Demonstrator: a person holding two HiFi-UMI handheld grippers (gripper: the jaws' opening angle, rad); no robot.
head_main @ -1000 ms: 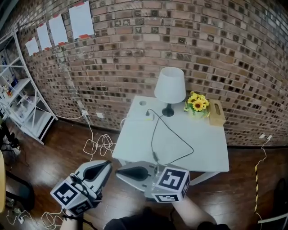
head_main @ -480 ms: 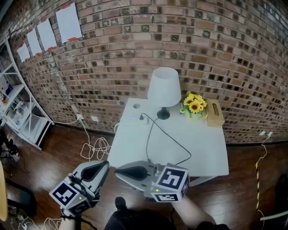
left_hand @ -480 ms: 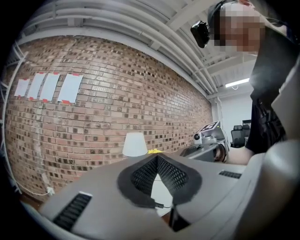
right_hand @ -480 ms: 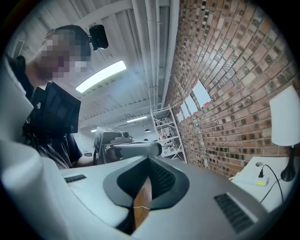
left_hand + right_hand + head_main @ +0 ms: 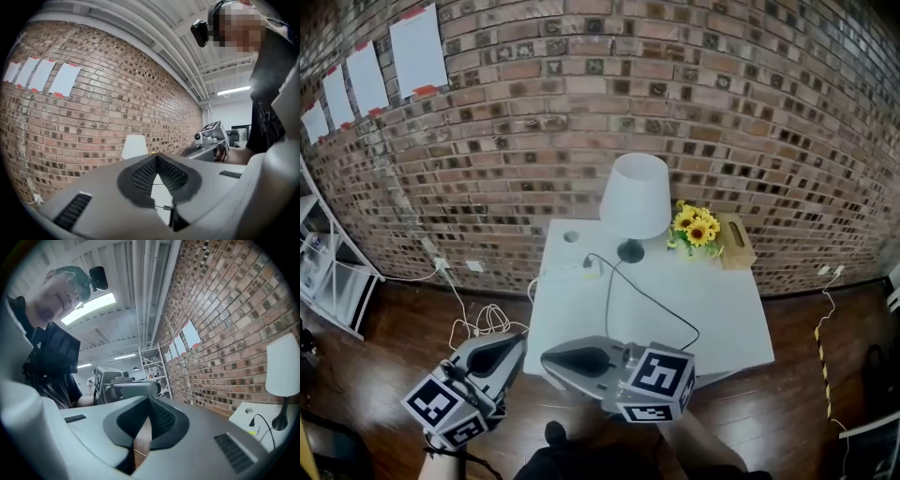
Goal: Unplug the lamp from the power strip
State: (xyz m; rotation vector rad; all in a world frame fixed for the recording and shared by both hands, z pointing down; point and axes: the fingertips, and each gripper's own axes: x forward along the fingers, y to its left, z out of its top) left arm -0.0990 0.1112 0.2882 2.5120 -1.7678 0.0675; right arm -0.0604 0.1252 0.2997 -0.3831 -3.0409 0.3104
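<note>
A white-shaded lamp (image 5: 635, 195) on a black foot stands at the back of the white table (image 5: 712, 323). Its black cord (image 5: 652, 298) loops over the tabletop to a plug in the white power strip (image 5: 567, 273) near the table's back left corner. Both grippers hang in front of the table, above the floor and well short of the strip. My left gripper (image 5: 517, 339) is shut and empty, with the lamp (image 5: 134, 146) far beyond its tips (image 5: 156, 157). My right gripper (image 5: 546, 357) points left, shut and empty (image 5: 149, 400); the lamp (image 5: 283, 366) is at that view's right edge.
Yellow flowers (image 5: 694, 225) and a wooden tissue box (image 5: 734, 242) stand to the right of the lamp. White cables (image 5: 478, 319) lie coiled on the wooden floor left of the table, below the brick wall. A white shelf (image 5: 328, 281) is at far left.
The head view has swung right and a little nearer: the table sits more central and the shelf has slid toward the left edge. Both grippers keep their places, still shut.
</note>
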